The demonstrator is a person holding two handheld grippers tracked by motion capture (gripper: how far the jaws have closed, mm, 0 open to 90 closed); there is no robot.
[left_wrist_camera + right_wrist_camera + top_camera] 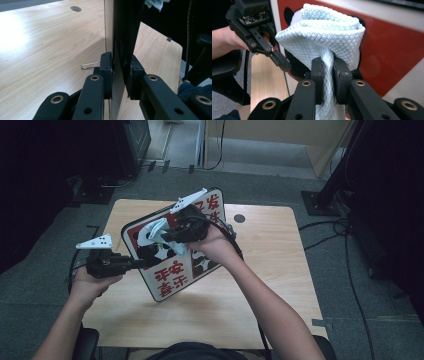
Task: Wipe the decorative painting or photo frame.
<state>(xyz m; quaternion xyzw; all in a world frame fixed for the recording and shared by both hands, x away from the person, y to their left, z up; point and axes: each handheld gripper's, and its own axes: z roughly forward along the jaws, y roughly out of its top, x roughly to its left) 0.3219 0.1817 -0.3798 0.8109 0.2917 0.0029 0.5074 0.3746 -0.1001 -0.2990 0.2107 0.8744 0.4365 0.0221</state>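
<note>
Sign board (172,277): you are holding it tilted up off the table near the centre of the high view, printed face toward you, with red characters on cream and black-and-white panda shapes on red. In the left gripper view it is running edge-on from the jaws toward 12 o'clock.

Cloth (324,30): a pale blue-white waffle-weave cloth, folded into a thick wad, is pressing against the red and black part of the board face. In the high view it is sitting (152,231) at about 10 o'clock on the board.

Right gripper (328,82): your jaws are pinching together on the gathered tail of the cloth, with the wad bulging above them. In the high view your right hand (212,242) is reaching over the board face.

Left gripper (121,75): your jaws are clamping the board's edge, one pad on each face. In the high view it is gripping (135,264) the board's 9 o'clock edge.

Table (270,270): light wood, lying under the board; a round dark hole (239,218) is showing at about 1 o'clock from the board.

Wire clip (90,65): a thin metal loop is lying on the table just beside the left jaw, at 9 o'clock from it.

Surroundings: grey carpet and black cables are lying around the table.
</note>
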